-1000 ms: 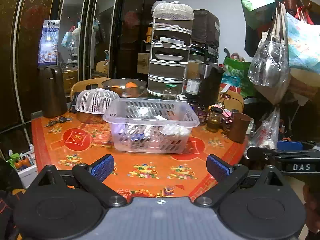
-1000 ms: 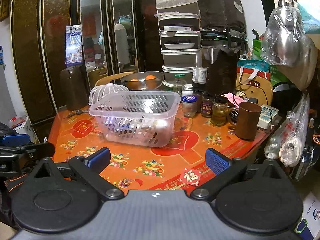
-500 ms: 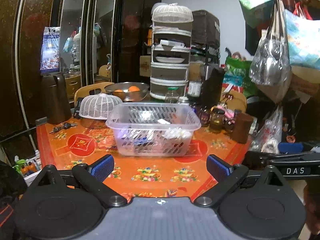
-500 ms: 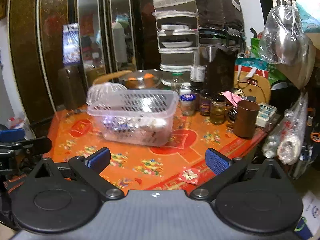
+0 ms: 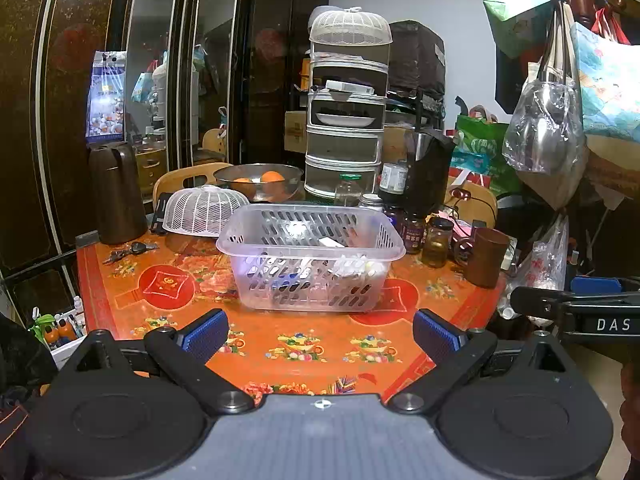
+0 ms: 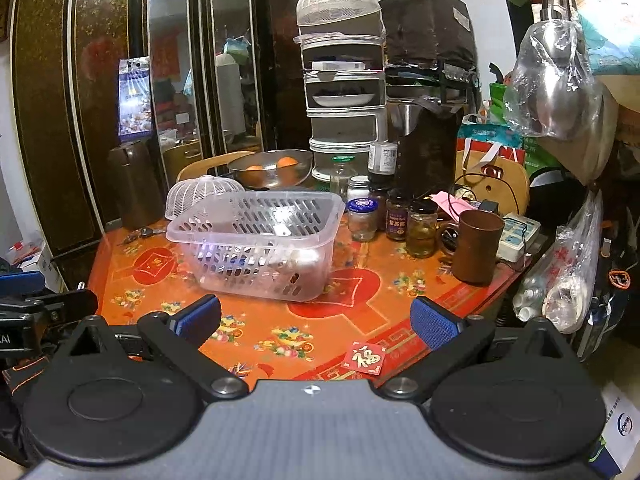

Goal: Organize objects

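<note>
Slotted plastic basket [image 5: 310, 256]: light, thin-walled, flexible, holding small items; ahead of both empty grippers' fingers, left [image 5: 320, 330] and right [image 6: 316, 322] spread apart. Best hold: rolled rim.

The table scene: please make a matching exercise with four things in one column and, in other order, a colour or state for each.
Things:
1. basket
2. mug
3. metal bowl
4. left gripper

Descriptions:
A. brown, upright
B. open, holding nothing
C. clear plastic with slotted walls
D. holds oranges

Pairs: 1-C, 2-A, 3-D, 4-B
</note>
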### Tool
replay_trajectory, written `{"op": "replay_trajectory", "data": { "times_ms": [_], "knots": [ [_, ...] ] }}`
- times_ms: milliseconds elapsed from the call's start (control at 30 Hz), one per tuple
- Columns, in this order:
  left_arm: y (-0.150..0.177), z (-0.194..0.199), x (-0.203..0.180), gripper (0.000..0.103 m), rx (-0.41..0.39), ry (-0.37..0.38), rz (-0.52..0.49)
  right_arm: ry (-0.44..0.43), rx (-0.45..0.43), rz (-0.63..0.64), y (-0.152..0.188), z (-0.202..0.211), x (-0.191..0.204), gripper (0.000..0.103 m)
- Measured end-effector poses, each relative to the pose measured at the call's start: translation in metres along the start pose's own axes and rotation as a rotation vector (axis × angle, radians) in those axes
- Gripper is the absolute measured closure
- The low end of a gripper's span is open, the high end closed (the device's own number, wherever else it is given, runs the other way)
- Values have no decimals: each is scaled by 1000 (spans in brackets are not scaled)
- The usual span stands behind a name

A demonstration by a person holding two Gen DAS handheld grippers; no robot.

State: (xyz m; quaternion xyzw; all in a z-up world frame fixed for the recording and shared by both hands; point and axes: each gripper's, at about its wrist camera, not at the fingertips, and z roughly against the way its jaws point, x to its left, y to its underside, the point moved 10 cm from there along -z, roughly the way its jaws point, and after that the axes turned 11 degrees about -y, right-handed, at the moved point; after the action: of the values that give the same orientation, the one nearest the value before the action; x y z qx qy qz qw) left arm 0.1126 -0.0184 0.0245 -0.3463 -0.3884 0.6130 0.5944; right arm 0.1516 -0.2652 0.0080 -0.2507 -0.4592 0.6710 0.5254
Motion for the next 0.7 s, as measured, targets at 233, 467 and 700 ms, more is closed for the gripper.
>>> {"op": "replay_trajectory", "data": {
  "times_ms": [233,467,700],
  "knots": [
    [1,-2,1,3,6,8,11,-11,9,7,2,-3,4,0],
    [2,-1,-4,3,9,20,0,-15,10,5,2,-3,5,0],
    [2,-1,-2,3,10,20,20,-17,12,11,3,-3,10,0]
  ]
}}
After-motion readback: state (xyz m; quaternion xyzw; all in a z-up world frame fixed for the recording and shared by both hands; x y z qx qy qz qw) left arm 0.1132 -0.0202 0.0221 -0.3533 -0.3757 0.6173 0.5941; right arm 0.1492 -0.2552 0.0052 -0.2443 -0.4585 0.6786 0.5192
